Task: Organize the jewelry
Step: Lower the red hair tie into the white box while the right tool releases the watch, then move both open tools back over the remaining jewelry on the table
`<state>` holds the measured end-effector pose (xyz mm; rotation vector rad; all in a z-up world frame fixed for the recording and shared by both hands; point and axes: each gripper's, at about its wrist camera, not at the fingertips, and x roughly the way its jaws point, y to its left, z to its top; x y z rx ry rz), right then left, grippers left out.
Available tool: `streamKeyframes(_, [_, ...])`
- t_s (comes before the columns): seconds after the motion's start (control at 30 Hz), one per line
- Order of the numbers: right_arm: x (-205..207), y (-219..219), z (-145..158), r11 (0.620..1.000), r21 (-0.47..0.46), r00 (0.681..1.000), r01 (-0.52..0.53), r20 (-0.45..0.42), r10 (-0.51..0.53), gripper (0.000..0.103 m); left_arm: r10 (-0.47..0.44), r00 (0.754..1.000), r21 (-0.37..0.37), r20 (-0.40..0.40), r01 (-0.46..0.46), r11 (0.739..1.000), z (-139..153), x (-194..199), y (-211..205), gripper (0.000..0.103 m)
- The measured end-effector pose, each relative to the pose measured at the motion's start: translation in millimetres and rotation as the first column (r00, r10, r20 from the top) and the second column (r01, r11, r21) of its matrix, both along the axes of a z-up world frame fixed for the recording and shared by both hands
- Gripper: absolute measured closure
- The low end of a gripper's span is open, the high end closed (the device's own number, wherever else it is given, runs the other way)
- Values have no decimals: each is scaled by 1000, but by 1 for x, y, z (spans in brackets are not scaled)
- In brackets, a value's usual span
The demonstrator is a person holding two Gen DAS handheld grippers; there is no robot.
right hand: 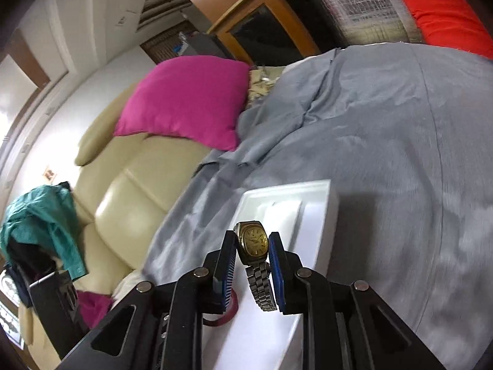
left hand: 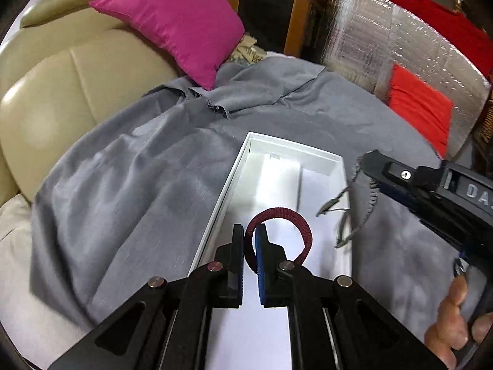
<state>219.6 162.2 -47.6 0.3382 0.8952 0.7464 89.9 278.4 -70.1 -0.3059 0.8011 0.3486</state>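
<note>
The left tongs (left hand: 250,240) are clenched on a dark red braided cord bracelet (left hand: 288,212), pinching its loop at one side so that the rest of the ring stands out beyond the tips, over the near part of a long white rectangular cardboard box (left hand: 234,182); the right tongs (right hand: 253,246) grasp a gold-faced wristwatch with a silver metal link band (right hand: 253,240), the case pressed between the blue pads and the band hanging down between the fingers, also above the white box; in the left view the right tongs enter from the right edge with a blurred band dangling from their tip over the box's right rim, and a person's hand (left hand: 453,323) grips their handle at the lower right; the box lies open on a grey cloth (left hand: 123,185) spread over the surface, with a white insert in its far end, and sits well in from the cloth's edges; beyond the cloth's far left edge stands a beige leather sofa (left hand: 61,92) with a magenta square cushion (left hand: 175,21) leaning on it; a red cushion (left hand: 419,108) lies past the far right edge, against a silver quilted foil sheet (left hand: 369,37); a teal garment (right hand: 43,215) hangs at the left of the right view.
</note>
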Motion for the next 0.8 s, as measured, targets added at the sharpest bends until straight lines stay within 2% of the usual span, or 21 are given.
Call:
streamKeyframes(0.07, [19, 4, -8, 1000, -28, 1000, 11, -10, -11, 80, -4, 1000, -53, -14, 4, 999, -11, 17, 6, 96])
streamKeyframes(0.23, [53, 11, -27, 997, -69, 999, 21, -46, -24, 80, 1, 1000, -72, -25, -3, 997, -24, 43, 11, 96])
streamKeyframes(0.4, [64, 17, -39, 996, -88, 997, 7, -78, -14, 79, 29, 998, -90, -64, -35, 995, -38, 56, 20, 96])
streamKeyframes(0.53, [67, 19, -45, 996, -90, 993, 7, -116, -18, 77, 22, 998, -106, -63, -29, 994, -40, 55, 24, 95])
streamKeyframes(0.57, [68, 18, -46, 996, -85, 992, 8, -125, -18, 75, 15, 998, -100, -67, -22, 995, -40, 55, 23, 91])
streamKeyframes(0.6, [67, 18, -45, 997, -83, 992, 8, -128, -18, 72, 7, 998, -95, -69, -14, 995, -40, 55, 22, 81])
streamKeyframes(0.67, [66, 19, -45, 997, -78, 991, 4, -129, -15, 63, -19, 998, -98, -63, 12, 995, -39, 52, 20, 69])
streamKeyframes(0.73, [61, 19, -39, 997, -80, 994, 8, -109, -17, 57, -30, 997, -103, -66, 23, 994, -35, 50, 19, 66])
streamKeyframes(0.8, [56, 15, -32, 998, -68, 996, 15, -92, -22, 56, -38, 997, -95, -64, 32, 995, -30, 46, 16, 55])
